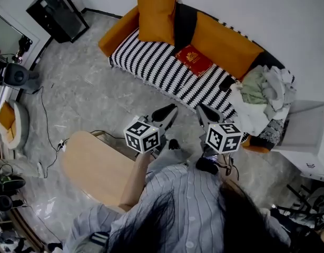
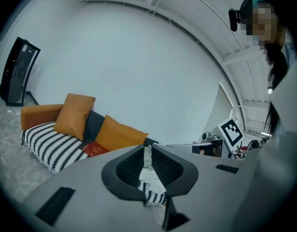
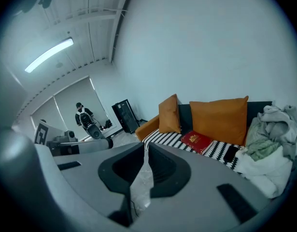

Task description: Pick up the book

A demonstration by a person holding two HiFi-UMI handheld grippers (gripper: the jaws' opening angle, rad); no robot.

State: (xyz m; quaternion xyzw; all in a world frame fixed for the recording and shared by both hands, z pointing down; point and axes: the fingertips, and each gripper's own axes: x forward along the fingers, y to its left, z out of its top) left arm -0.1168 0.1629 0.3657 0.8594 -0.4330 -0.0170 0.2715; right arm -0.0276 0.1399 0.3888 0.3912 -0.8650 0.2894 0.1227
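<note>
Holding both tongs out above the floor (image 1: pixel 93 96) short of the sofa (image 1: pixel 151 62), I see the left tongs (image 1: pixel 169 111) closed on nothing and the right tongs (image 1: pixel 201 111) closed and empty too. The red book (image 1: pixel 194 59) lies flat on the striped seat (just in front of an orange cushion (image 1: pixel 225 44)), well apart from both tongs, with a heap of clothes (image 1: pixel 262 96) further right.

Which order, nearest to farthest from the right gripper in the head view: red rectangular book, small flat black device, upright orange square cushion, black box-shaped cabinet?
From the right gripper:
1. small flat black device, right of seat
2. red rectangular book, middle of seat
3. upright orange square cushion, seat's left end
4. black box-shaped cabinet, far left
</note>
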